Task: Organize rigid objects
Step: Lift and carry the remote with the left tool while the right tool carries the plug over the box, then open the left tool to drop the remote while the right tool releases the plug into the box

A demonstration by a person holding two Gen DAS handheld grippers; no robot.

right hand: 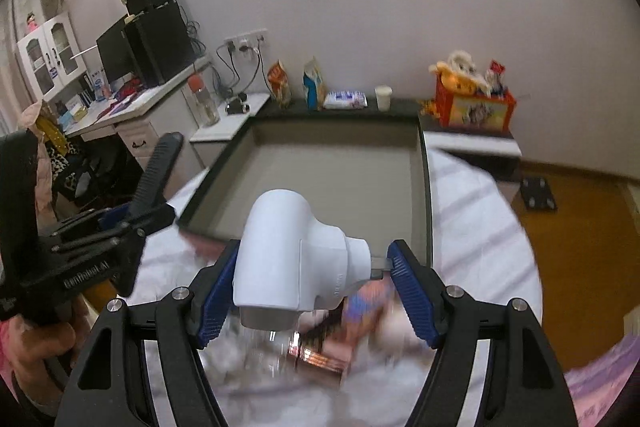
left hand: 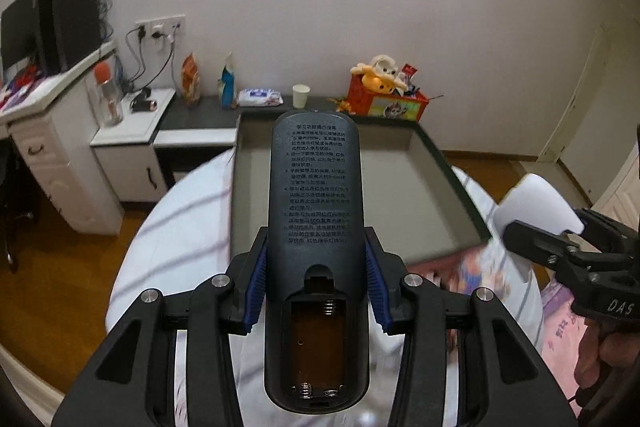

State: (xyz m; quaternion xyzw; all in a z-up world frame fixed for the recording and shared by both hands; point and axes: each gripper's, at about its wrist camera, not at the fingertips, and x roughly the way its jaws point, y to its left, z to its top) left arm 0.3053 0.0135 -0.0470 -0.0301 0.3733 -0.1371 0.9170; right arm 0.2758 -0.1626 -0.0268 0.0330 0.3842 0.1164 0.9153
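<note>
Both grippers are held up over the bed (right hand: pixel 472 211), above its white striped cover. The left gripper (left hand: pixel 316 283) has its jaws clamped on the sides of a dark remote control (left hand: pixel 314 187). It lies back side up with its battery cover off, so the empty battery bay with its springs shows at the near end, and printed instructions run along the far half. The remote points out toward the shallow grey tray (left hand: pixel 436 187) with dark rims that lies on the bed ahead.

The right gripper (right hand: pixel 308 287) has its jaws closed on a white plastic fitting, angular and shaped like a small faucet filter (right hand: pixel 288 251); one blue pad presses its round body, the other bears on a short grey stub at its narrow end. It hangs over the tray's near edge. Beneath it the bedcover and some coloured items are blurred, and I cannot tell what they are.

Beyond the tray, a paper cup (left hand: pixel 300 95) and a red toy box (left hand: pixel 386 99) stand on a dark ledge against the wall.
</note>
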